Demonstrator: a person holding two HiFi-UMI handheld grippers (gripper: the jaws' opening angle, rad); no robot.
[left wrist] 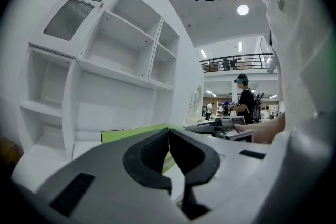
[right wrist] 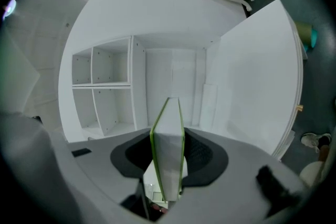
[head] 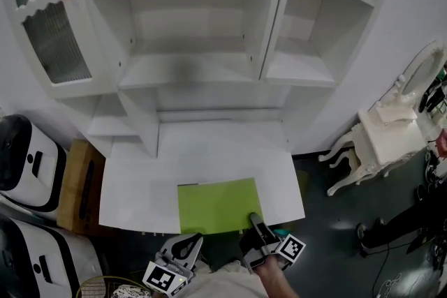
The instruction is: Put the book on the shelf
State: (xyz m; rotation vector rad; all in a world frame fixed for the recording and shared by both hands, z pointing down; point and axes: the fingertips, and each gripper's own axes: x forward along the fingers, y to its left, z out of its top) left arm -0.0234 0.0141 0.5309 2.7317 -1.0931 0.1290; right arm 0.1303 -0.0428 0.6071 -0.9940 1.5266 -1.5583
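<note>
Head view shows my right claw [head: 257, 223] clamped on the near edge of the green book [head: 218, 204]. The book lies flat at the front of the white counter [head: 209, 150], long side running left to right, reaching away from me toward the shelf [head: 188, 70]. The open bays sit ahead and higher, and I judge the upright divider [head: 274, 10] the thing to clear. My left claw [head: 183, 248], near the book's left corner, is pressed together on nothing.

The left gripper [head: 190, 241] and right gripper [head: 254, 221] have pale grey bodies and black ribbed pads [left wrist: 149, 152]; each carries a cube [head: 292, 246] of black-and-white square markers; the person wears a white top [head: 223, 286]
</note>
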